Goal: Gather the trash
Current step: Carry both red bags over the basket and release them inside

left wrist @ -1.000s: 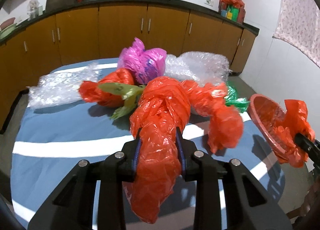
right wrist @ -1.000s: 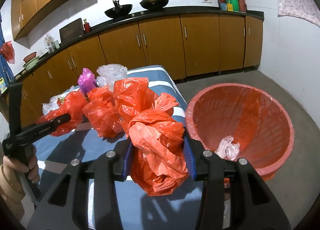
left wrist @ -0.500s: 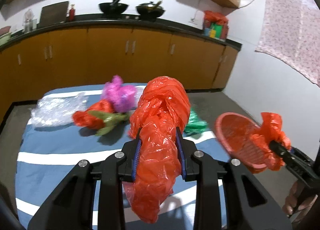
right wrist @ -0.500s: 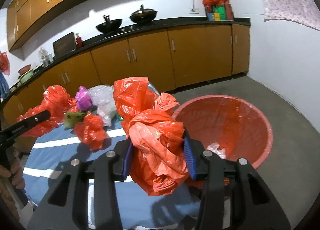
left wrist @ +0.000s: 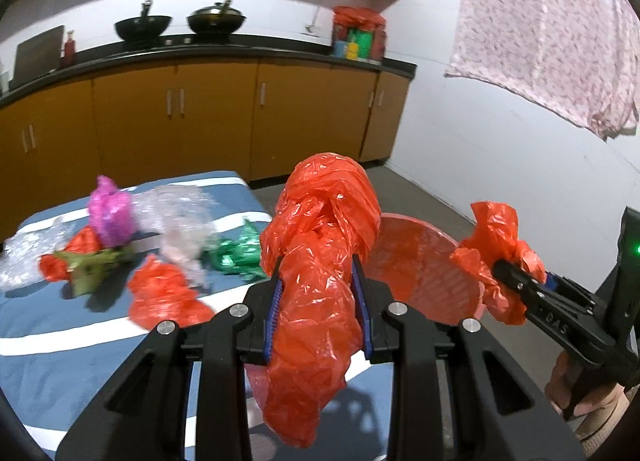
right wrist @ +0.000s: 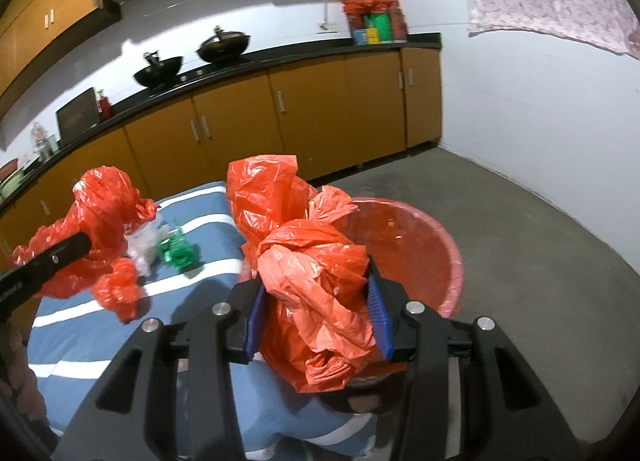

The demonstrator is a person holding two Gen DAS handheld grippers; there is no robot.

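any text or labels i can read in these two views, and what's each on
"DAS": pale letters on the finger of the right gripper, left wrist view; may be part of a longer mark.
Pale print on the finger of the left gripper, right wrist view: too blurred to read.
Colourful packets on the counter: print unreadable.

Two woks [left wrist: 180, 24] sit on the black counter [left wrist: 240, 55] at upper left, above orange cabinets [left wrist: 208, 117]. A floral cloth [left wrist: 548, 33] hangs at upper right on the white wall.
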